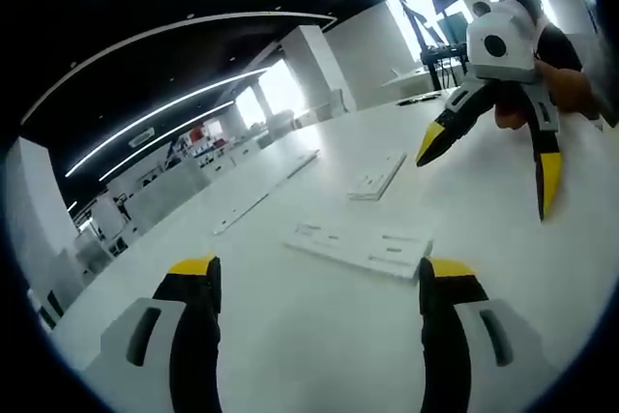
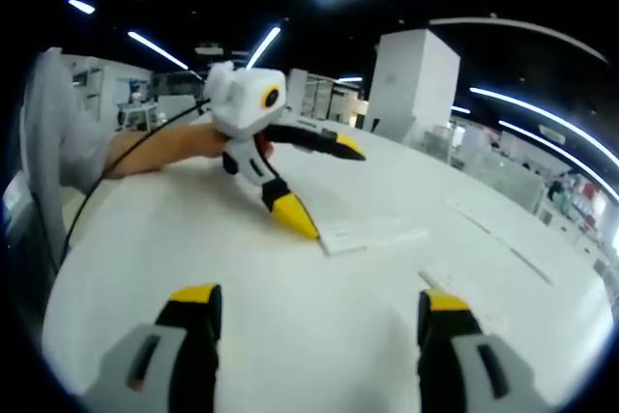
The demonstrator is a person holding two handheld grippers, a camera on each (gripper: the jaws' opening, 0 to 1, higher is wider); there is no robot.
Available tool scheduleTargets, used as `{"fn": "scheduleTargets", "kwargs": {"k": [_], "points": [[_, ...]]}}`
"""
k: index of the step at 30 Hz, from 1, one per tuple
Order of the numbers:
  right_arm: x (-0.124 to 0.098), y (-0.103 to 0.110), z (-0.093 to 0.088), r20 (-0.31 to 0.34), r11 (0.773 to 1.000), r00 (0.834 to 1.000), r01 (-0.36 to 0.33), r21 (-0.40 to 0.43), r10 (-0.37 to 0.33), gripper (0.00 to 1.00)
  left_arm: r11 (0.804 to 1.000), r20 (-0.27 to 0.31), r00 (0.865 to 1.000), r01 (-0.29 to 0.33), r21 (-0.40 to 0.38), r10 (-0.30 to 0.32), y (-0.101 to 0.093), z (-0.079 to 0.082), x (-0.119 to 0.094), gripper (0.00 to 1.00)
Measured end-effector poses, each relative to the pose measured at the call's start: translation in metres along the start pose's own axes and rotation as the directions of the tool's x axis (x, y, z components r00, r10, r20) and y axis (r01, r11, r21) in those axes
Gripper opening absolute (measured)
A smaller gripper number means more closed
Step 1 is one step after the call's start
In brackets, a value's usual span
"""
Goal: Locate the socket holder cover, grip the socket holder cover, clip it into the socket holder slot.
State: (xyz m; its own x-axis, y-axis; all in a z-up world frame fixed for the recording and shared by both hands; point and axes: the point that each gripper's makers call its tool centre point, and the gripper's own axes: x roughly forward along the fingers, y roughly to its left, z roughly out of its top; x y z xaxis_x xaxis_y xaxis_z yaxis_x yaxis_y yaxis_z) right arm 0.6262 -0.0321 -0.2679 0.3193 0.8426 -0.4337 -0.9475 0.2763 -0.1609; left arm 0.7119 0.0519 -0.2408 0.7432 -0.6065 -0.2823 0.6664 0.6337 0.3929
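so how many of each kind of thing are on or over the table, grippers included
grippers: 2, left gripper and right gripper, jaws apart on both
short white parts: 2
long strips: 2
total: 6

My left gripper (image 1: 319,278) and right gripper (image 2: 317,314) both have black jaws with yellow tips and grey housings with dark slots. A black cable (image 2: 116,176) runs along my arm toward a grey sleeve (image 2: 63,132).
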Motion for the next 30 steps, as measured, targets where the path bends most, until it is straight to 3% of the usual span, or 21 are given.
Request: {"fn": "scheduleTargets", "kwargs": {"k": [30], "points": [[0.0002, 0.0008, -0.0001, 0.000, 1.000, 1.000, -0.003, -0.002, 0.003, 0.83, 0.999, 0.002, 0.999, -0.051, 0.011, 0.051, 0.0094, 0.0001, 0.0034, 0.82]]}}
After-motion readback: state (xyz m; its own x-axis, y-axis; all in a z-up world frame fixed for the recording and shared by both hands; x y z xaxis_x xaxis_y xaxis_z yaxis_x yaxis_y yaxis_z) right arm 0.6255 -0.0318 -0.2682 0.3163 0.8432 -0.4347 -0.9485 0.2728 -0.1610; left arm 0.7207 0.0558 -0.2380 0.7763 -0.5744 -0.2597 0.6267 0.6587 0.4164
